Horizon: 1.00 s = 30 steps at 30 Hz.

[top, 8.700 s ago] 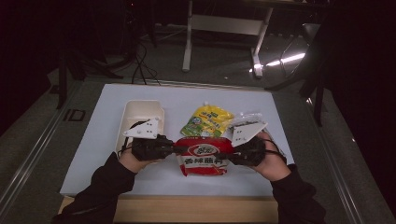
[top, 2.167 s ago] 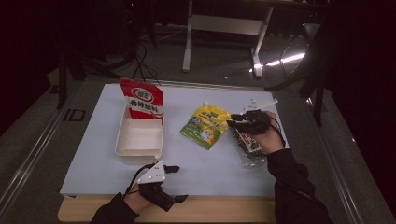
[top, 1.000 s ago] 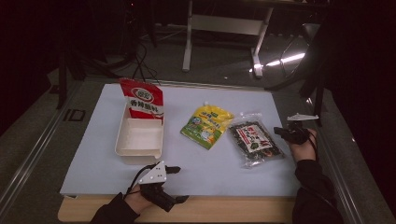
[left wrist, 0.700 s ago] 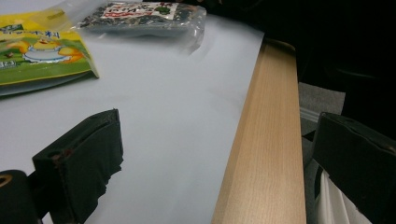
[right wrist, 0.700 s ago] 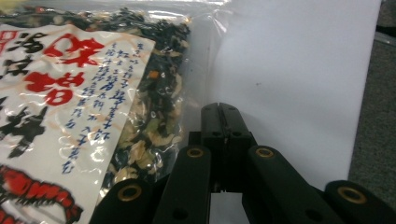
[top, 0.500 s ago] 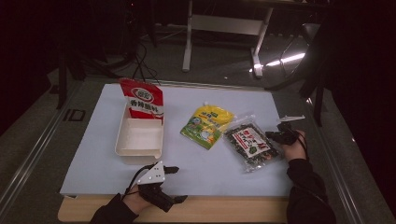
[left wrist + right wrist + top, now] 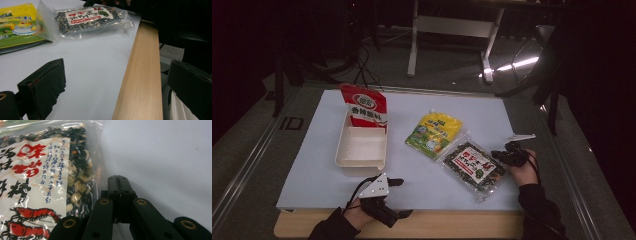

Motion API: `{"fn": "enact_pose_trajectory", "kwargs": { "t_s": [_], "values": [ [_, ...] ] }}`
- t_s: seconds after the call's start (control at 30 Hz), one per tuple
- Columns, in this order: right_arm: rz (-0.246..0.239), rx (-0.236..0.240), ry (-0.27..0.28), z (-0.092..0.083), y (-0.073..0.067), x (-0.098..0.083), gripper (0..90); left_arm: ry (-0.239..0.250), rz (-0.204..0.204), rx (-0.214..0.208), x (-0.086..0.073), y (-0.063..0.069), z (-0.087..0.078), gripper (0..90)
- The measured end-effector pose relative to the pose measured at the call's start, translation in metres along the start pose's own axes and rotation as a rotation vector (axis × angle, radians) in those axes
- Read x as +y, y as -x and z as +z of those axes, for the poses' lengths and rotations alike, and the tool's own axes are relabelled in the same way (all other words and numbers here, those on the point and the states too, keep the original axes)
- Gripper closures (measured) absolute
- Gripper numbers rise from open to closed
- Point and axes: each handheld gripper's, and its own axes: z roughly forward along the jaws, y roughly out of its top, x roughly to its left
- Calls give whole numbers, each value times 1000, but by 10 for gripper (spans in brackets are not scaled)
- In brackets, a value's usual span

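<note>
At the right of the high view, the right gripper lies low against the right edge of a clear packet of dark dried food, which rests flat on the pale blue surface at lower right of centre. In the right gripper view its jaws are pressed together, nothing between them, their tips just beside the packet's crinkled plastic edge; whether they touch the film cannot be told. The packet's white label carries red and black lettering and red prawn drawings.

At the bottom left of the high view, the left gripper rests at the near wooden edge of the surface, held in a hand with a dark sleeve. The left gripper view shows its jaws standing wide apart and empty, one over the blue surface, the other beyond the wooden edge, with the packet farther off at the top of that frame.

A yellow and green pouch lies just left of the packet, near the centre. At left of centre sits a white tray, with a red and white bag propped upright at its far end.
</note>
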Motion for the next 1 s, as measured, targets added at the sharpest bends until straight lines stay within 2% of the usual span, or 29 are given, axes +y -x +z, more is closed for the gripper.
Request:
{"fn": "enact_pose_trajectory", "kwargs": {
  "t_s": [0.1,0.13,0.17,0.2,0.37,0.53,0.57,0.67,0.7,0.87,0.97,1.0],
  "values": [
    [0,-18,-7,-5,0,-5,900,1,1,2,0,0,0,31],
    [21,-22,-11,-9,3,-11,900,1,1,2,0,0,0,31],
    [21,-22,-11,-9,3,-11,900,2,0,2,0,0,0,31],
    [19,-41,-21,-14,4,-18,900,1,1,2,0,0,-1,31],
    [28,-55,-27,-26,5,-28,900,1,1,1,1,0,0,31],
    [57,-16,-38,-39,1,-35,900,2,4,-2,2,0,1,31],
    [40,-12,-46,-40,-4,-38,900,2,5,-1,2,0,1,31],
    [42,5,-54,-42,-9,-40,900,3,5,-2,2,-1,2,31],
    [49,33,-51,-44,-14,-42,900,2,6,-5,2,0,2,31],
    [38,54,-55,-44,-27,-45,900,4,11,-10,3,0,3,31],
    [25,74,-62,-44,-41,-47,900,3,15,-12,4,0,3,31],
    [25,74,-62,-44,-41,-47,900,3,15,-12,4,0,3,31]
  ]
}}
